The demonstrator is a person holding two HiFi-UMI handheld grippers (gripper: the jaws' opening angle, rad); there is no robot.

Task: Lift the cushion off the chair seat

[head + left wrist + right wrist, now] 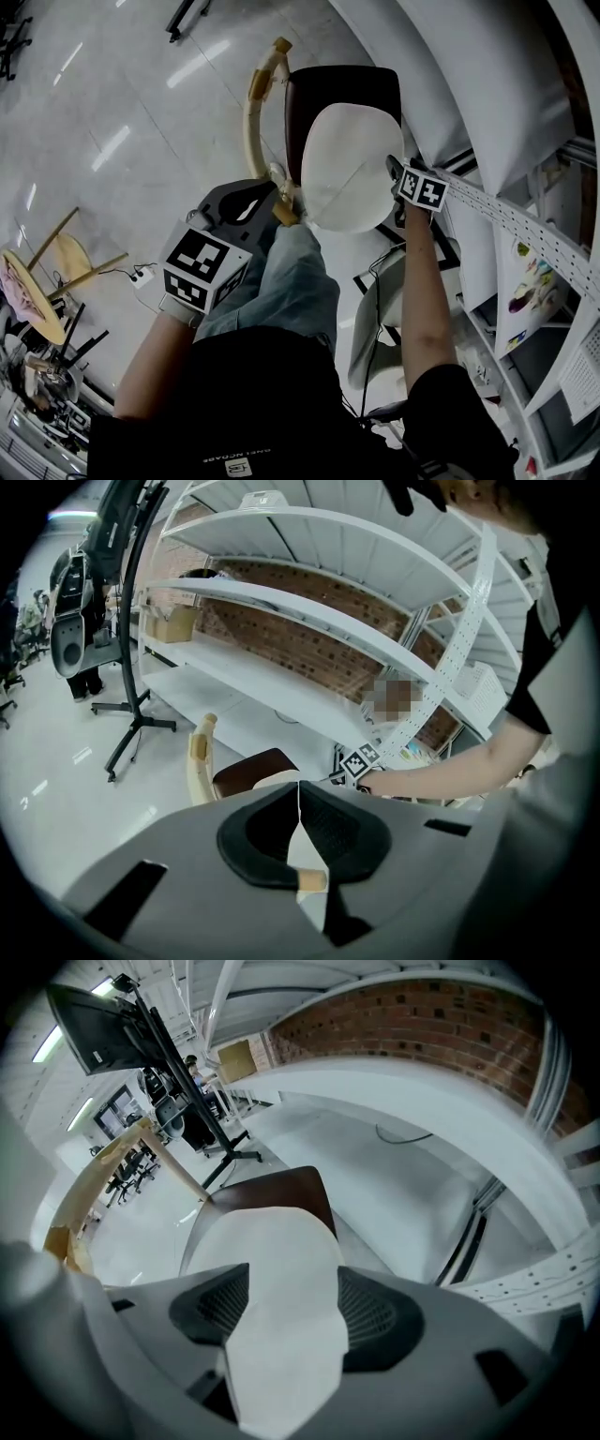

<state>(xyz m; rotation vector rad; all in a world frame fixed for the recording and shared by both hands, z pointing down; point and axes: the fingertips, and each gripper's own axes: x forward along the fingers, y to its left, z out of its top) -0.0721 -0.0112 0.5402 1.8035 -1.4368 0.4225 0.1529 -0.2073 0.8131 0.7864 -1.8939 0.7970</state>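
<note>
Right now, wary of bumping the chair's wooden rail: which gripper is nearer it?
Left. The left gripper is beside the near end of the wooden rail; the right gripper is across the cushion, at its opposite edge.

In the head view the cushion (349, 169) covers most of the chair seat (342, 84), leaving only a dark strip at the far end. The person's knee (286, 281) hides the chair's near side. The left gripper (278, 202) has its jaws tucked under its own grey body there. The right gripper (397, 173) shows little beyond its marker cube (421, 190), and its tips sit behind the cushion's rim. In the left gripper view the cushion is only a thin white sliver. In the right gripper view its near end runs off the bottom edge. The coloured items (527, 281) by the shelf (497, 211) are too small to tell. The clutter (37, 375) at lower left is cut off.
</note>
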